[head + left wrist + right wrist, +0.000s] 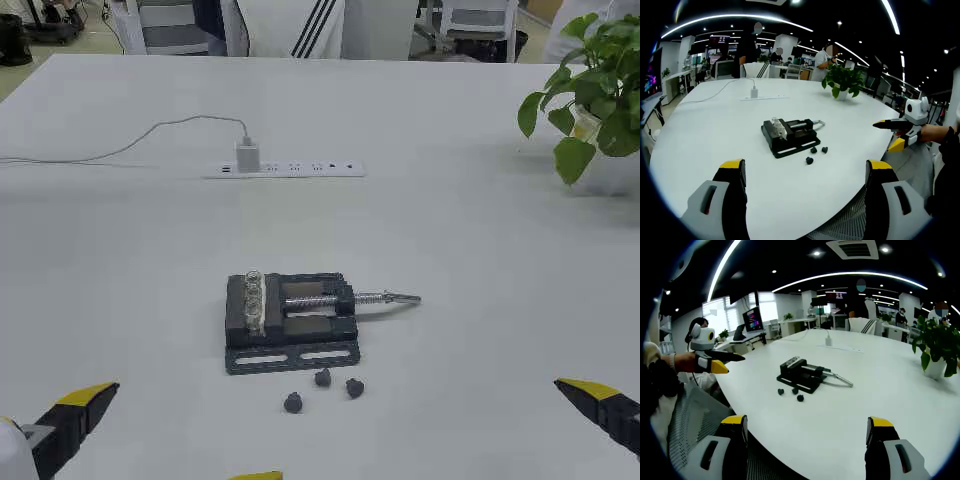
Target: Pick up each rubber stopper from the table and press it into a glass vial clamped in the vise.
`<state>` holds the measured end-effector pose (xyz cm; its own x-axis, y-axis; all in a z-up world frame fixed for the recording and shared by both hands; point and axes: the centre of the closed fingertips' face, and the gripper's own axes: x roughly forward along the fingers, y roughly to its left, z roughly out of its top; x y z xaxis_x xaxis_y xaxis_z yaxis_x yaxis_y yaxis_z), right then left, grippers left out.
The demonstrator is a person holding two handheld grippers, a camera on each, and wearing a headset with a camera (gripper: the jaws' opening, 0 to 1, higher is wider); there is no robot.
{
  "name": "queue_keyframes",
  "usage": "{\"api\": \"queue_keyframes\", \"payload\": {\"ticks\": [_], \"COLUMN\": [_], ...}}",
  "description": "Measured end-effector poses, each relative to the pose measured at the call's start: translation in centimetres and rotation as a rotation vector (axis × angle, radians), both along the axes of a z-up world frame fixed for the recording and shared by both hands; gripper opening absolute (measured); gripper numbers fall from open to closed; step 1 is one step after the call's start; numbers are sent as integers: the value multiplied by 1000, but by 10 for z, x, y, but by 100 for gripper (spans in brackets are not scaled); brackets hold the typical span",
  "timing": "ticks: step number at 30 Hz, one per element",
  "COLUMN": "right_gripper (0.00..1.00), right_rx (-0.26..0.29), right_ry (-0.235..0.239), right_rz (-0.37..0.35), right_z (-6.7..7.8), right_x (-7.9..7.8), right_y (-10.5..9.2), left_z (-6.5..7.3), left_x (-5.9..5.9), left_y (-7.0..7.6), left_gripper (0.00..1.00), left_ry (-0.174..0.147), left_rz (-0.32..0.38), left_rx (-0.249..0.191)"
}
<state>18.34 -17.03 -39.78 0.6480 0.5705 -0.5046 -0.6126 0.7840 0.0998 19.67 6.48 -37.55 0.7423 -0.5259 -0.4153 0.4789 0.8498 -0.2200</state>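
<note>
Rubber stoppers: 3. Vise: 1. Glass vials: count unclear. Power strip: 1. Charger: 1. Potted plant: 1.

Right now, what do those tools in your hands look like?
The left gripper and right gripper match: two black jaws capped with yellow tips, on pale grey bodies that each carry a dark slot. The person's sleeve looks dark.

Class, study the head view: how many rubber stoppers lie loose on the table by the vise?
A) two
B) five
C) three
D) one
C: three dark stoppers lie apart from one another on the table, just in front of the vise.
</note>
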Motion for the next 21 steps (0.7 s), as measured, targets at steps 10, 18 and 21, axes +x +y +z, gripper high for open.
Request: {"api": "queue_keyframes", "payload": {"ticks": [10,18,21], "right_gripper": [97,96,96], "right_rx": [-4,-5,-11], "right_ry": [-8,-4,-2], "right_rz": [4,5,7], "right_z": [1,0,-1], "right_x": [-1,-1,-1], "right_y": [1,1,1], "left_z": [3,6,7], "left_x": [1,3,4], "left_y": [3,4,4], "left_gripper": [99,99,99], "left_ry": [-10,-21,-27], "left_rz": [6,4,4], "left_rx": [2,4,4]}}
